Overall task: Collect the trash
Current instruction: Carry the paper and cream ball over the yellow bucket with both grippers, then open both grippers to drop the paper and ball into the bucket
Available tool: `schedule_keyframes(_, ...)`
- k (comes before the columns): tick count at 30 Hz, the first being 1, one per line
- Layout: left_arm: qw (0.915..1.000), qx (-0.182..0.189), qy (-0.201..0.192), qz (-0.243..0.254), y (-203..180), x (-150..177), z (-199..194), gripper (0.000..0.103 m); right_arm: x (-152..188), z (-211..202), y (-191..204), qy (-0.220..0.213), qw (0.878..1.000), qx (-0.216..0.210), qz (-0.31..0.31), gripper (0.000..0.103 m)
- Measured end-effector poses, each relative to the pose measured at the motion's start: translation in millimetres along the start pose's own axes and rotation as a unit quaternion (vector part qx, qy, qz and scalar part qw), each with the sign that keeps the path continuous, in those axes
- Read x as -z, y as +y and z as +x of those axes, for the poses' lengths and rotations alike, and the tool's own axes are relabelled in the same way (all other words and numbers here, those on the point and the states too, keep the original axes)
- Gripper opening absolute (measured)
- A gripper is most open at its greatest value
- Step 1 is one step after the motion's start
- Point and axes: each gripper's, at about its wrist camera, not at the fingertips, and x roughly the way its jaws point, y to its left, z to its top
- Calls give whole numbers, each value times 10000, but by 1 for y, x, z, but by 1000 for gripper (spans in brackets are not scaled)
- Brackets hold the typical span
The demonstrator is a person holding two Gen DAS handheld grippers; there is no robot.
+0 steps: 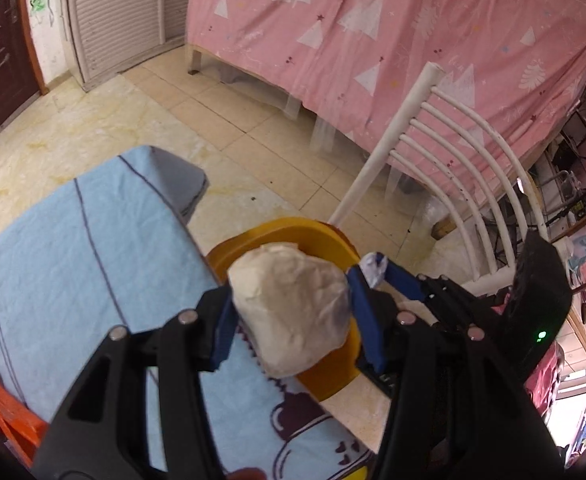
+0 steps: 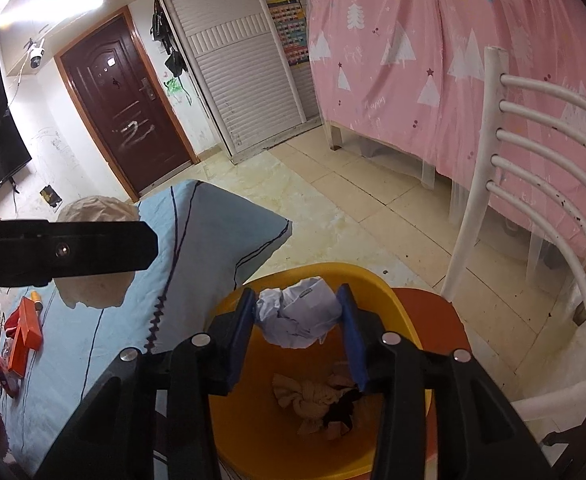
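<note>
My left gripper [image 1: 291, 312] is shut on a large crumpled beige paper wad [image 1: 293, 312], held over the table edge beside the yellow bin [image 1: 333, 376]. That wad also shows in the right wrist view [image 2: 97, 248], partly behind the left gripper's black body. My right gripper [image 2: 299, 316] is shut on a crumpled white paper ball [image 2: 299, 316], held above the open yellow bin [image 2: 245, 420]. The right gripper and its white paper [image 1: 373, 268] also show in the left wrist view. Beige and black scraps [image 2: 321, 404] lie in the bin.
A table with a light blue cloth [image 2: 105, 340] stands left of the bin, with an orange box [image 2: 23, 336] and red wrappers on it. A white chair [image 2: 505, 208] with an orange seat stands right of the bin. A pink-draped bed [image 1: 373, 40] is behind.
</note>
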Motion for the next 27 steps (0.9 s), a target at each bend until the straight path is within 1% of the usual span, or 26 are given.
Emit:
schedule_keyframes(1, 10000, 28, -7, -4, -2, -1, 1, 51, 1, -1, -2, -6, 10000, 2, 12, 44)
schedule_keyframes(2, 10000, 47, -4, -4, -1, -2, 0, 54, 1, -1, -4, -15, 10000, 8, 28, 47)
schedule_keyframes(3, 10000, 59, -12, 1, -2, -3, 0, 58, 0, 0, -5, -22, 10000, 15, 44, 51)
schedule_keyframes(4, 10000, 56, -34, 13, -3, -3, 0, 60, 0, -1, -6, -37, 10000, 21, 68, 55)
schedule_keyframes(6, 10000, 65, -48, 16, -4, -4, -1, 61, 3, -4, -8, -53, 9999, 38, 100, 57)
schedule_keyframes(12, 9999, 93, -82, -37, -1, -2, -7, 61, 5, -9, -7, -78, 9999, 76, 125, 58)
schedule_keyframes(17, 9998, 69, -193, -78, 6, 0, -21, 61, -1, -13, 0, -118, 9999, 87, 48, 58)
schedule_keyframes(21, 9991, 99, -364, -186, 18, 3, -41, 62, -5, -21, 17, -199, 9997, 38, -101, 59)
schedule_keyframes(24, 9983, 49, -539, -223, 29, 8, -59, 70, -11, -25, 31, -251, 9994, -21, -236, 59)
schedule_keyframes(27, 9972, -19, -680, -309, 44, 13, -76, 70, -15, -28, 55, -282, 9985, -105, -449, 59)
